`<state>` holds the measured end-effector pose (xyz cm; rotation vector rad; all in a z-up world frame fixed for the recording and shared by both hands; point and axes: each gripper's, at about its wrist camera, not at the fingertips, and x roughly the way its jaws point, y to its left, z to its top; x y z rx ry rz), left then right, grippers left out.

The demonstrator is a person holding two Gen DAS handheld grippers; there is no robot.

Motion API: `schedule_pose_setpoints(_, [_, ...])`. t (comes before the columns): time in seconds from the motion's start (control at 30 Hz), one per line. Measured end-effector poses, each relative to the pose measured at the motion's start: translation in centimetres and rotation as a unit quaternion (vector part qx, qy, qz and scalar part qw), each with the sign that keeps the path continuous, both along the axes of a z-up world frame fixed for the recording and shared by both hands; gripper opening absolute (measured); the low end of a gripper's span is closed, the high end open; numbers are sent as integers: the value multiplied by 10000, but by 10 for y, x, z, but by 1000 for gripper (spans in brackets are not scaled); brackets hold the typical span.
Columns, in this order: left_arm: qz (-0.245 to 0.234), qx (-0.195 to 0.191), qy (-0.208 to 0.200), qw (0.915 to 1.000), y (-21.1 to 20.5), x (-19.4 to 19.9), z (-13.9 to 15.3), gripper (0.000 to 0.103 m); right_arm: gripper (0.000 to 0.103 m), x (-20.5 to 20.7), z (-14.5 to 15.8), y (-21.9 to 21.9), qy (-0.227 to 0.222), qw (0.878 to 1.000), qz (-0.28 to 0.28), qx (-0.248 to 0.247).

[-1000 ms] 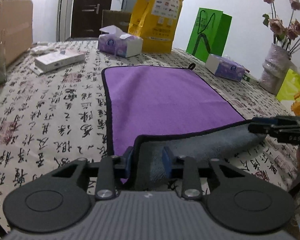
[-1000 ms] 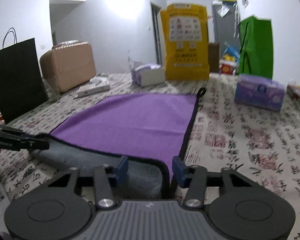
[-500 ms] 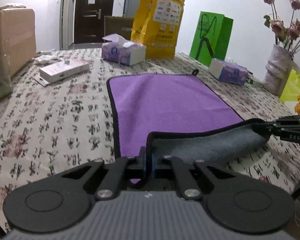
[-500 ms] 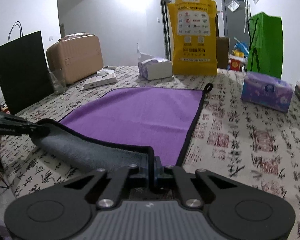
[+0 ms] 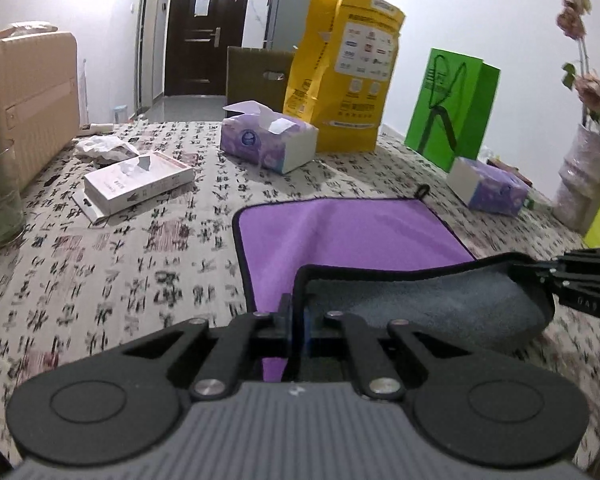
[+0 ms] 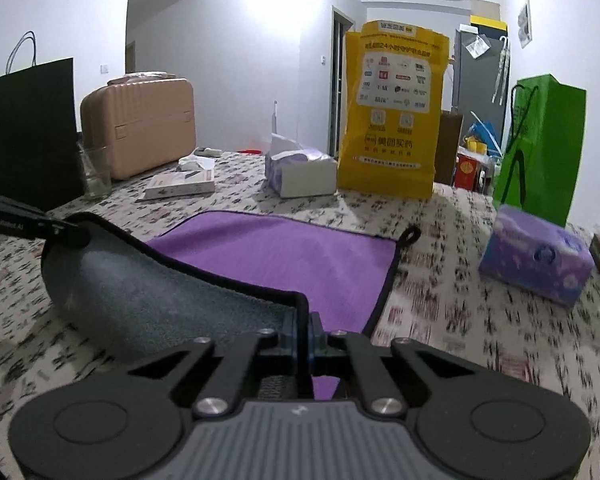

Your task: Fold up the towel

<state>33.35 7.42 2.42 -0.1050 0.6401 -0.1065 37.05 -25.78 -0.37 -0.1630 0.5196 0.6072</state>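
A purple towel (image 5: 348, 236) with black trim and a grey underside lies on the patterned tablecloth; it also shows in the right wrist view (image 6: 292, 252). My left gripper (image 5: 298, 316) is shut on the towel's near left corner. My right gripper (image 6: 304, 328) is shut on the near right corner. Both corners are lifted, so the near edge curls up and shows the grey underside (image 5: 440, 300). The right gripper appears at the right edge of the left wrist view (image 5: 580, 284), and the left gripper at the left edge of the right wrist view (image 6: 28, 226).
Tissue boxes (image 5: 268, 144) (image 5: 488, 186), a flat white box (image 5: 136, 182), a yellow bag (image 5: 344, 76), a green bag (image 5: 452, 116), a flower vase (image 5: 580, 184), a glass (image 5: 0, 204) and a beige suitcase (image 5: 24, 100) ring the towel. A black bag (image 6: 24, 132) stands at the left.
Both grippers closed on the towel's near corners and have lifted them. The near edge now rises higher and has moved forward over the purple face.
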Motion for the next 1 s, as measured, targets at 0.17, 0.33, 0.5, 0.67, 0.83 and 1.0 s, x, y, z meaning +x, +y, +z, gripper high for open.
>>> schedule_pose_setpoints(0.17, [114, 7, 105, 9999, 9, 41, 1, 6, 4, 36, 2, 8, 52, 10000, -5, -11])
schedule_pose_setpoints(0.33, [115, -34, 245, 9996, 21, 88, -6, 6, 4, 73, 0, 17, 93, 9999, -61, 2])
schedule_pose_setpoints(0.5, [210, -23, 509, 9985, 32, 132, -22, 6, 4, 119, -4, 27, 166, 9997, -163, -66])
schedule_pose_setpoints(0.67, [238, -2, 577, 9980, 39, 158, -31, 6, 4, 153, -12, 39, 218, 9993, -215, -199])
schedule_pose_setpoints(0.83, [216, 21, 588, 9980, 43, 175, -30, 6, 4, 172, -19, 45, 286, 9988, -296, -246])
schedule_pose_setpoints(1.0, [247, 4, 583, 9980, 44, 181, -30, 6, 4, 180, -22, 46, 302, 9986, -368, -217])
